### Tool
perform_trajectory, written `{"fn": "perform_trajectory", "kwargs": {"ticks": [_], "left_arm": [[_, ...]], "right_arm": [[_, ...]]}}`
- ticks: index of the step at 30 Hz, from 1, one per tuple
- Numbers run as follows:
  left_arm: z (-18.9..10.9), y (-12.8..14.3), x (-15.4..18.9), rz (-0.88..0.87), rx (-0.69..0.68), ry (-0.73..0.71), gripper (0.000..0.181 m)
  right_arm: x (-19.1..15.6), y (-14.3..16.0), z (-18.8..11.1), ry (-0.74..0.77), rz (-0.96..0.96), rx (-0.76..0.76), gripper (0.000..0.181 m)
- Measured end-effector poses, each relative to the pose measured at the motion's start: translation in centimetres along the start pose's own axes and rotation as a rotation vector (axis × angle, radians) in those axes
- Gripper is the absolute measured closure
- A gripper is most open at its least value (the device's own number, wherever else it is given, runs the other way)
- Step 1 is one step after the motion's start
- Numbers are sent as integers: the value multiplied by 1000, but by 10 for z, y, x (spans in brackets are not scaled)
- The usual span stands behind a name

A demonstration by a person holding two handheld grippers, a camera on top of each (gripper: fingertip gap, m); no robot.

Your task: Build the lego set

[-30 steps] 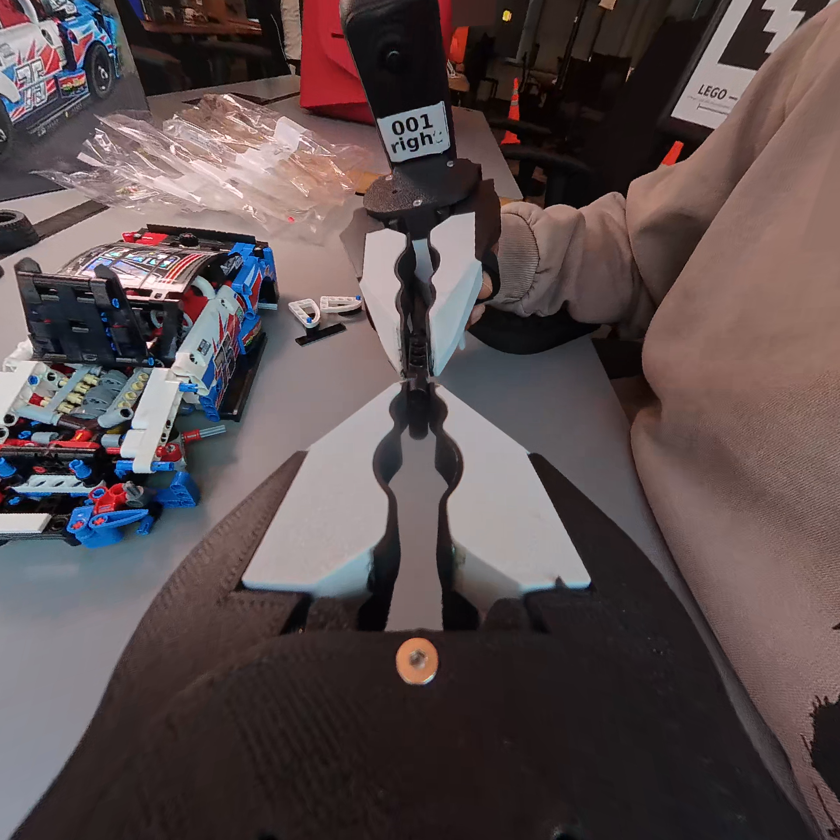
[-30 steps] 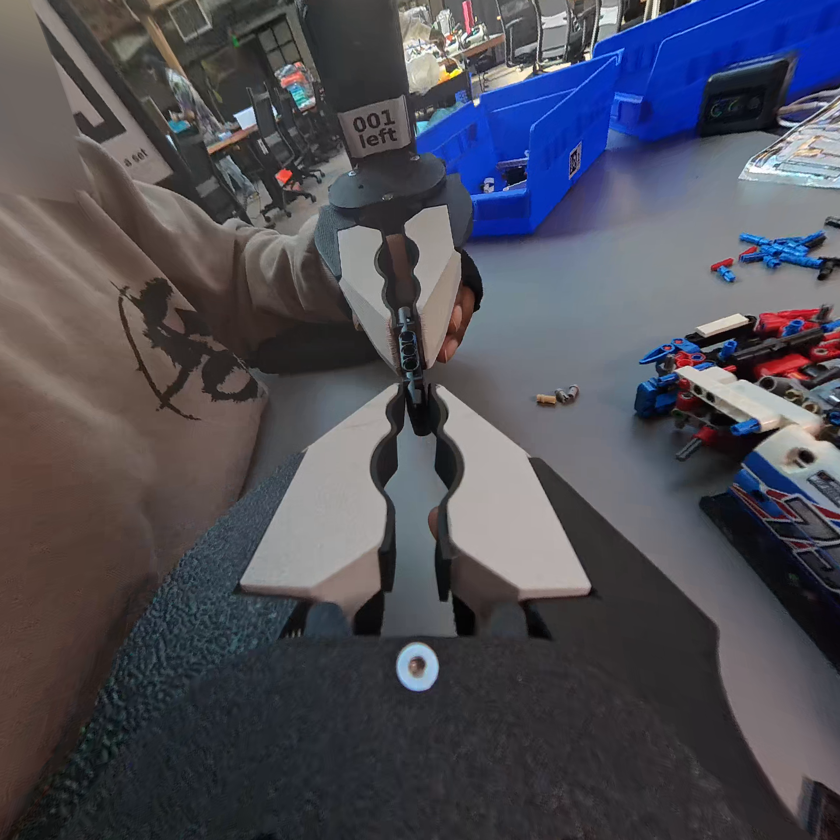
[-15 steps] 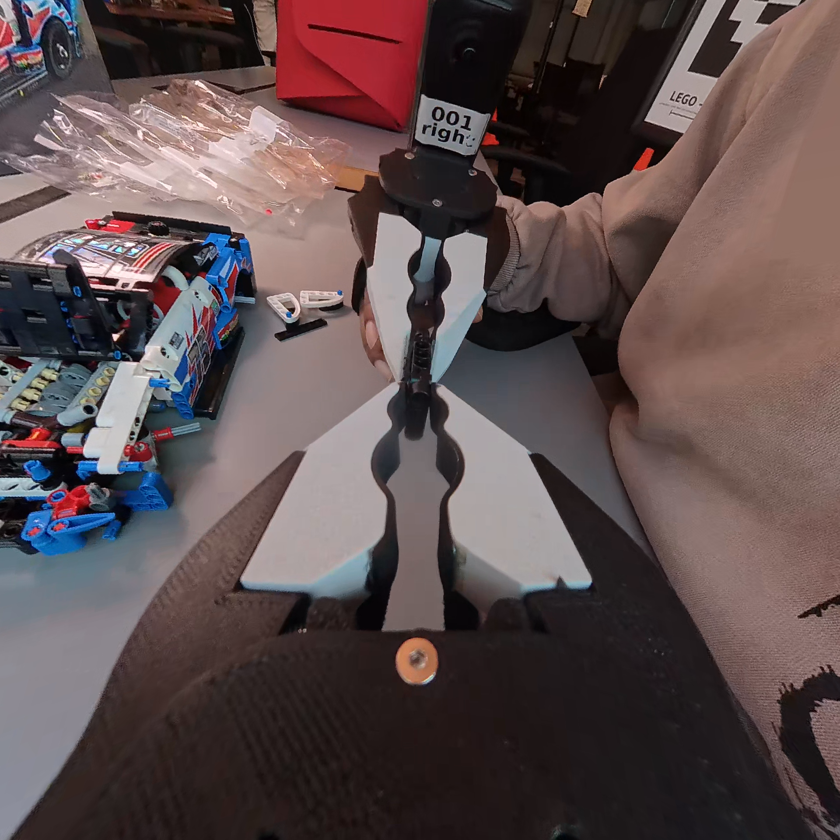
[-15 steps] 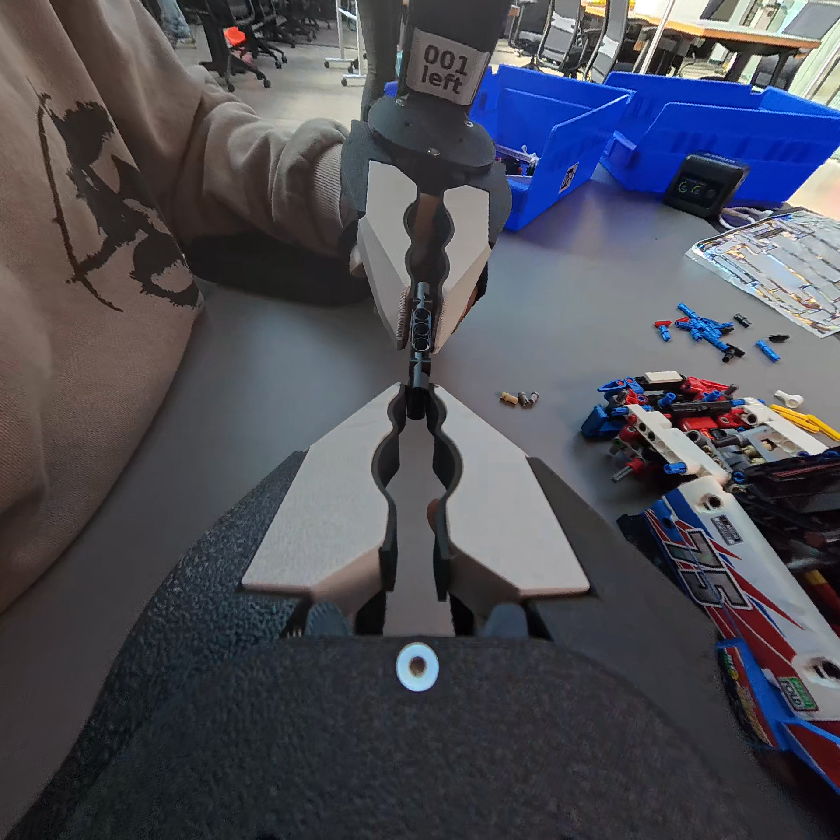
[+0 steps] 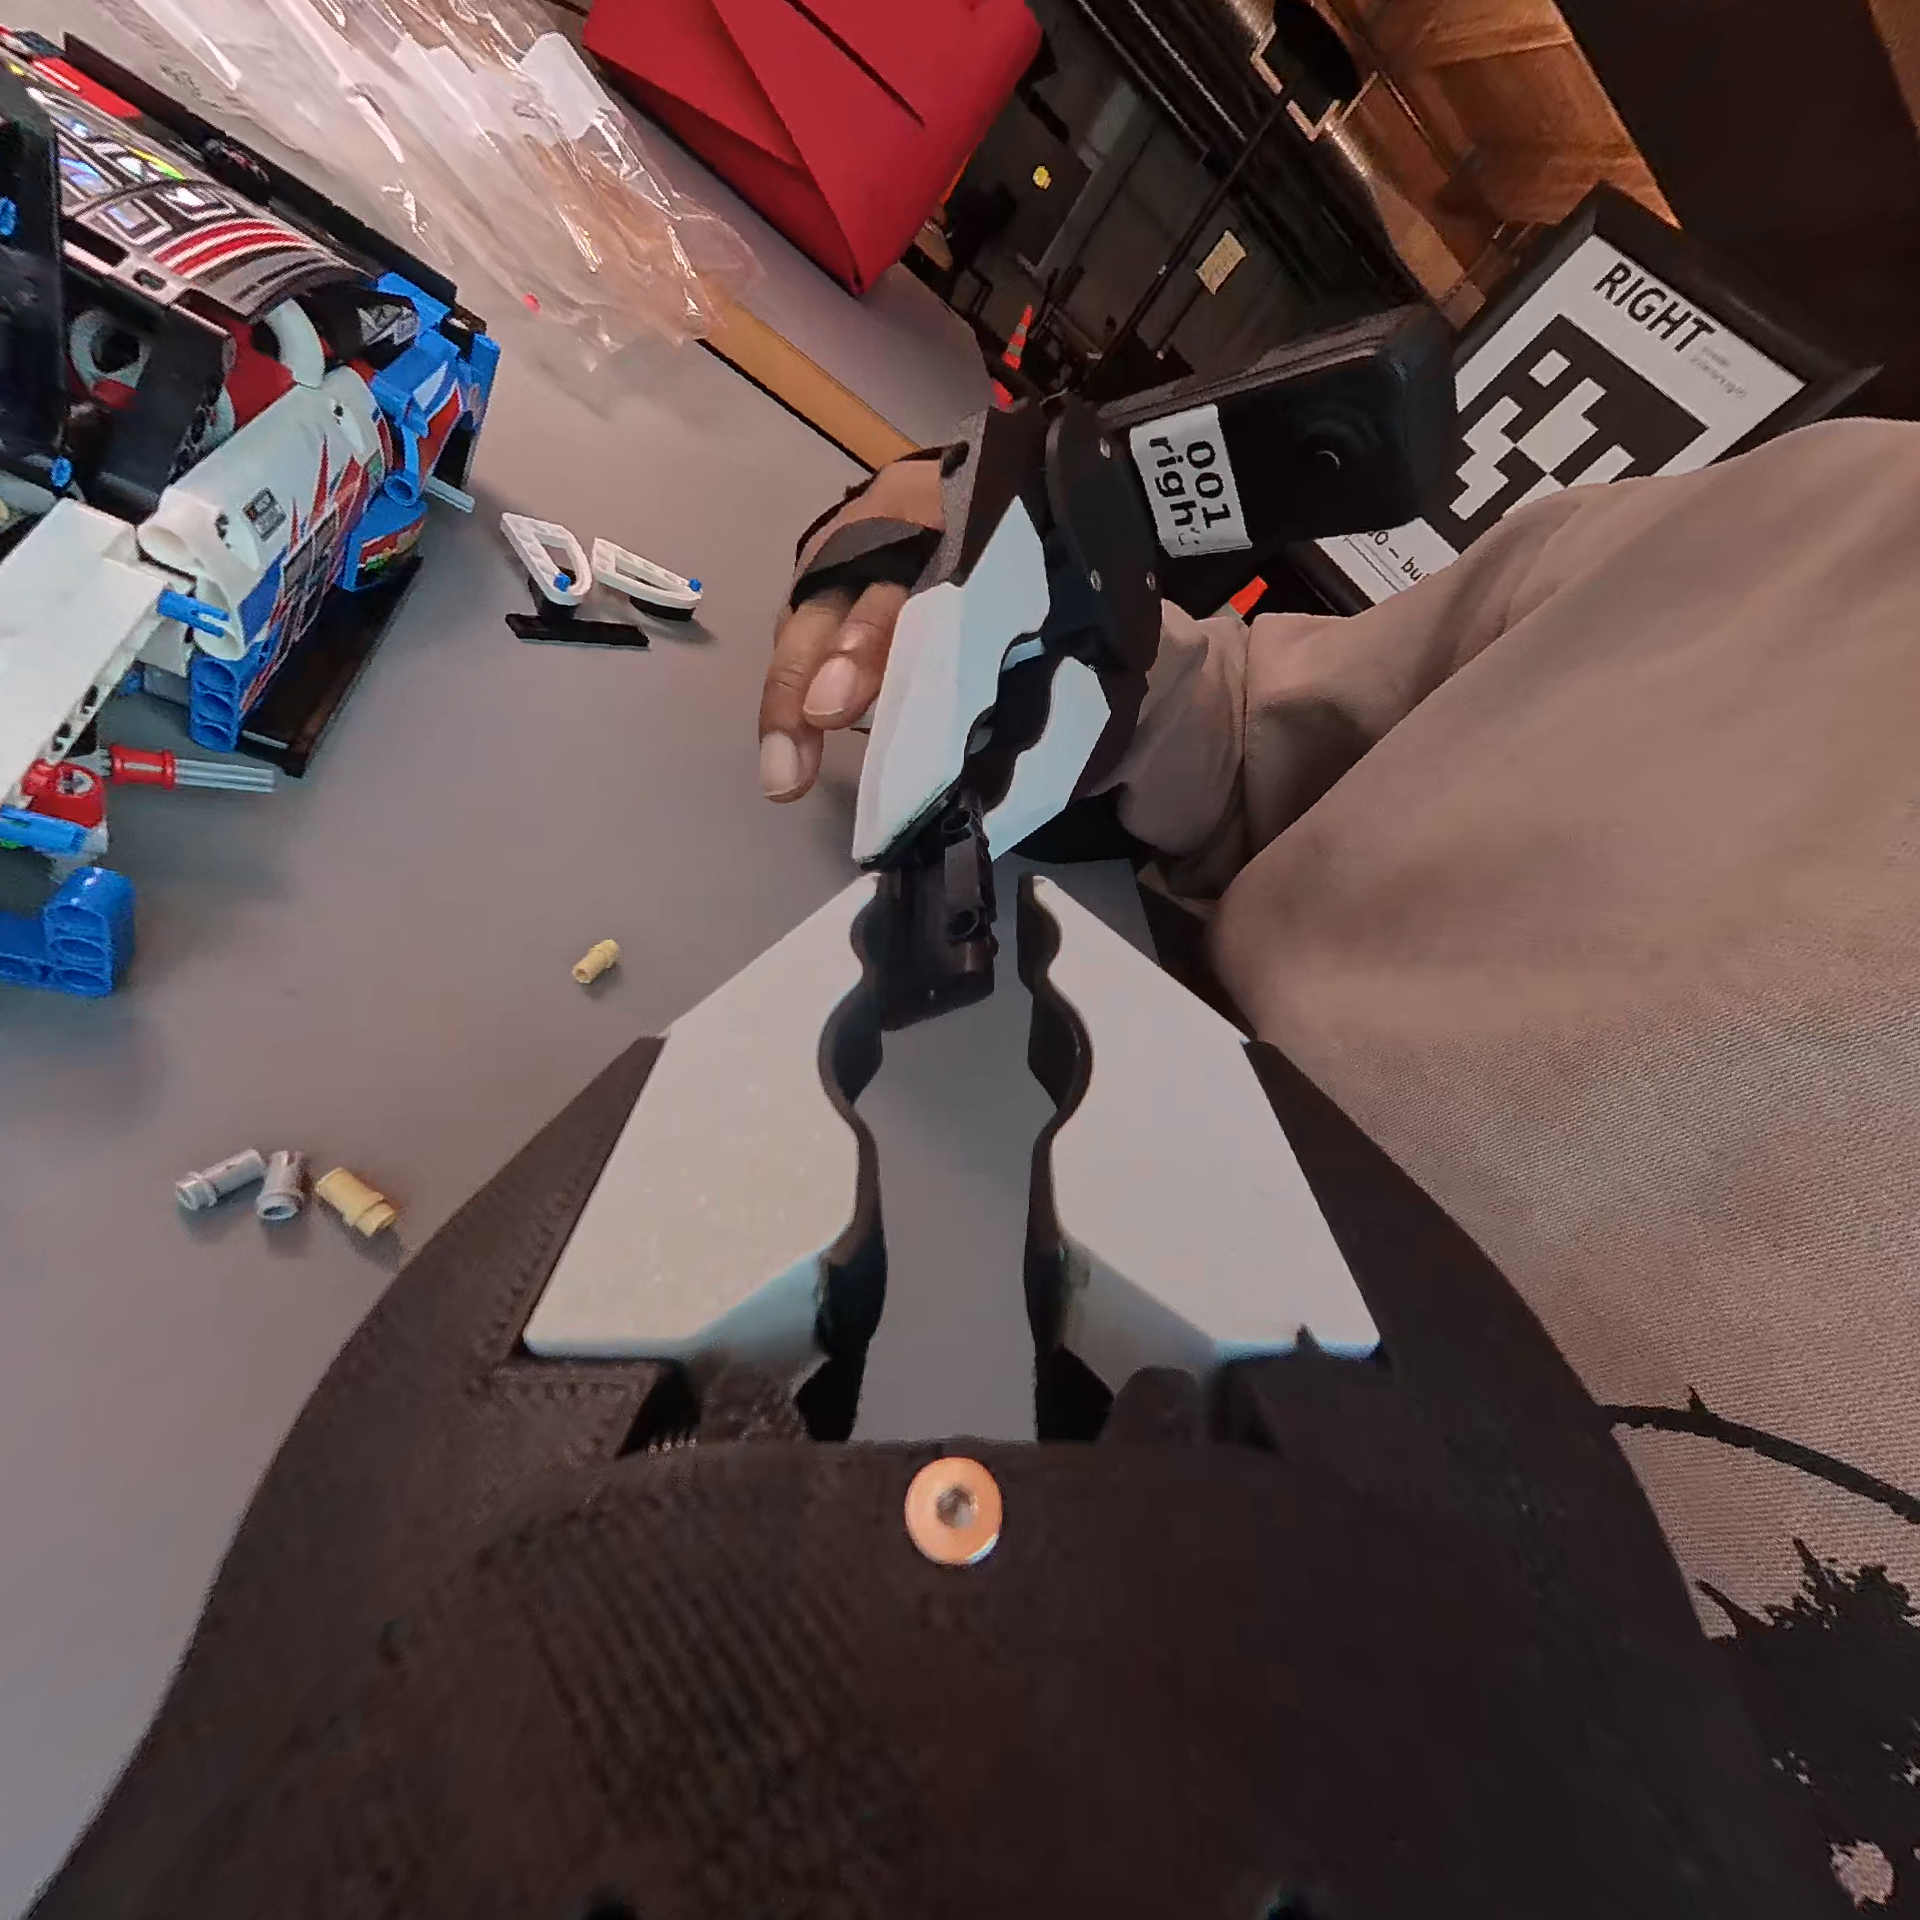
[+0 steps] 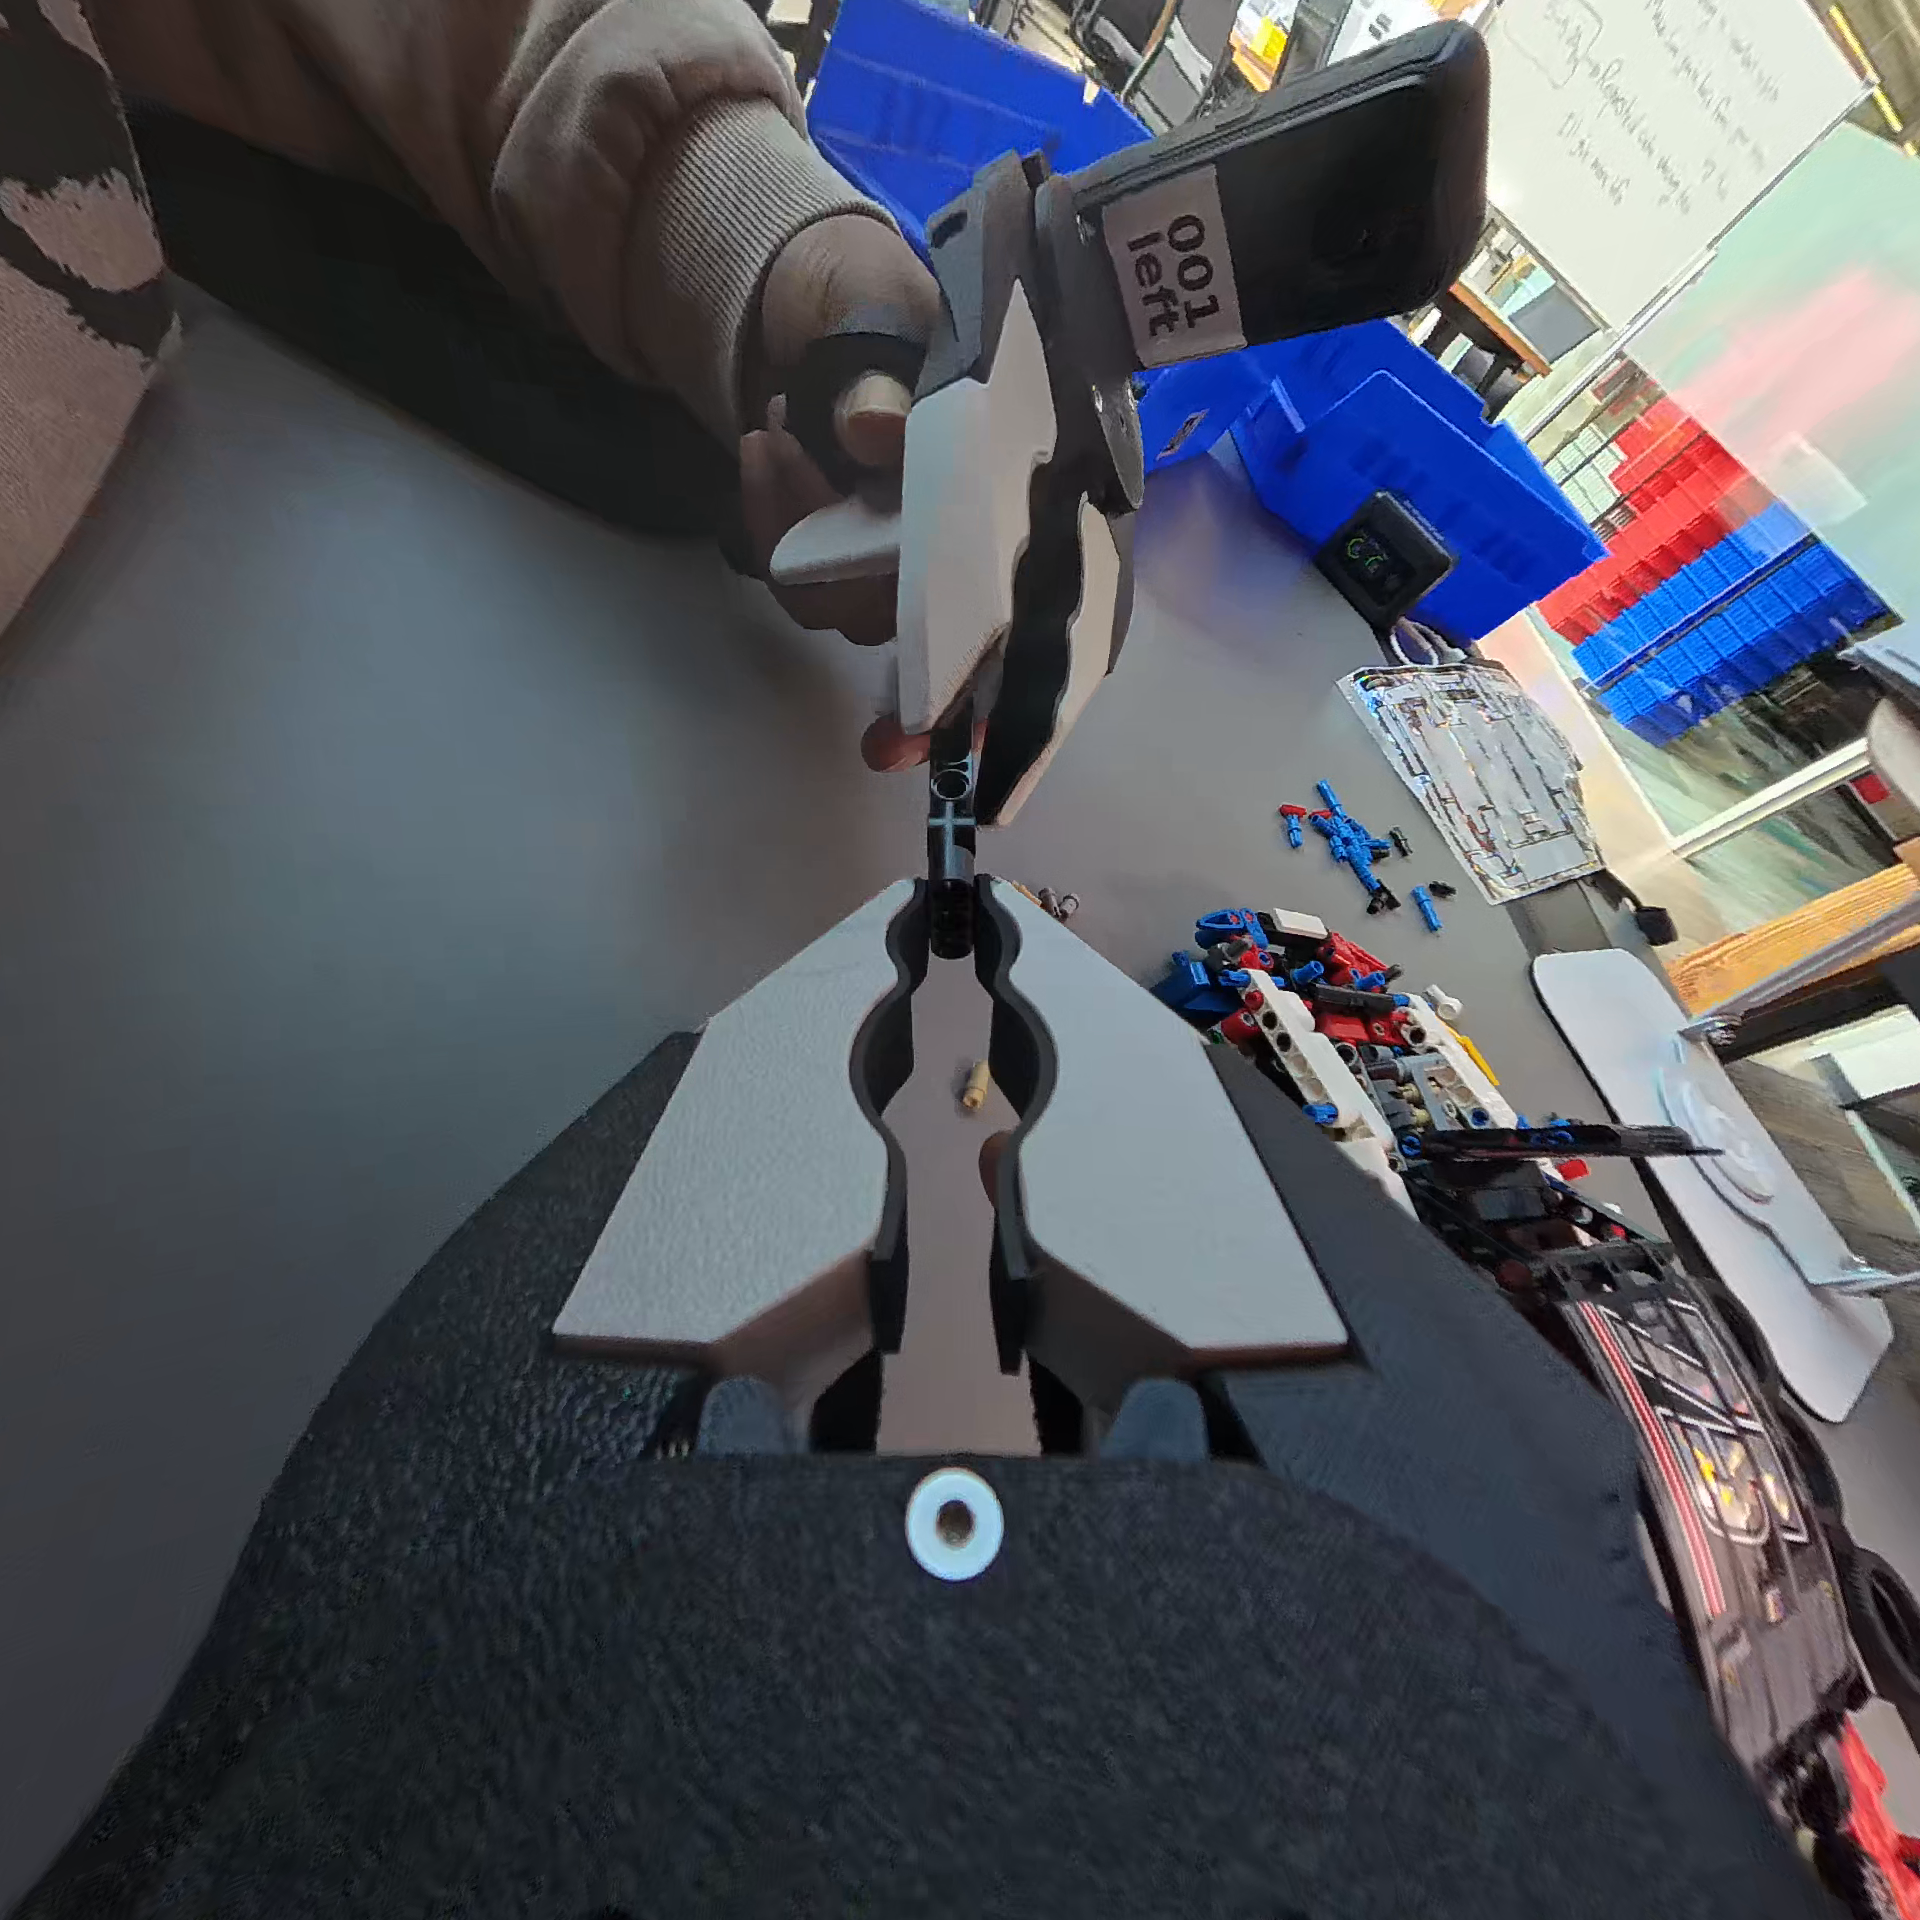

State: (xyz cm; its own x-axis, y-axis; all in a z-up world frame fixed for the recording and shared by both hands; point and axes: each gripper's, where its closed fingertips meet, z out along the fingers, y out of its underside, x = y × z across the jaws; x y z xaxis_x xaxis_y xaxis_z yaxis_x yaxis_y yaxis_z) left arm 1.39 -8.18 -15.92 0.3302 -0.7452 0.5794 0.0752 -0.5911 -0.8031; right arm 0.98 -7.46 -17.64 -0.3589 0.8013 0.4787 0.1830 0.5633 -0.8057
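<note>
left wrist view: camera sits behind own fingers, looks forward and down across grey table (image 5: 540, 852), rolled sideways, very near opposing right gripper (image 5: 940, 831). right wrist view: same mount, facing opposite way, close on left gripper (image 6: 982, 774), also rolled. both share small black lego piece (image 5: 951, 935) between tips, car model (image 5: 260, 499) (image 6: 1351, 1049), table, beige sleeve (image 5: 1351, 665).

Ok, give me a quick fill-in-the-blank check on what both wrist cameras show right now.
1. The right claw is shut on a ___ Lego piece.
2. The storage bins at the table's far side are ___.
3. The folded bag beyond the clear plastic wrappers is ___.

Missing words: black; blue; red
</note>
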Motion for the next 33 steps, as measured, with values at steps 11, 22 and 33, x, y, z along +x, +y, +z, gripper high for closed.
{"fn": "perform_trajectory", "kwargs": {"ticks": [11, 22, 33], "left_arm": [[-1, -2, -7, -17, 18, -31, 165], [-2, 0, -10, -71, 9, -25, 157], [-2, 9, -20, 394, -110, -246, 158]], "right_arm": [[5, 4, 0, 70, -120, -41, 176], [9, 1, -1, 113, -158, -36, 176], [6, 7, 1, 26, 82, -28, 156]]}}
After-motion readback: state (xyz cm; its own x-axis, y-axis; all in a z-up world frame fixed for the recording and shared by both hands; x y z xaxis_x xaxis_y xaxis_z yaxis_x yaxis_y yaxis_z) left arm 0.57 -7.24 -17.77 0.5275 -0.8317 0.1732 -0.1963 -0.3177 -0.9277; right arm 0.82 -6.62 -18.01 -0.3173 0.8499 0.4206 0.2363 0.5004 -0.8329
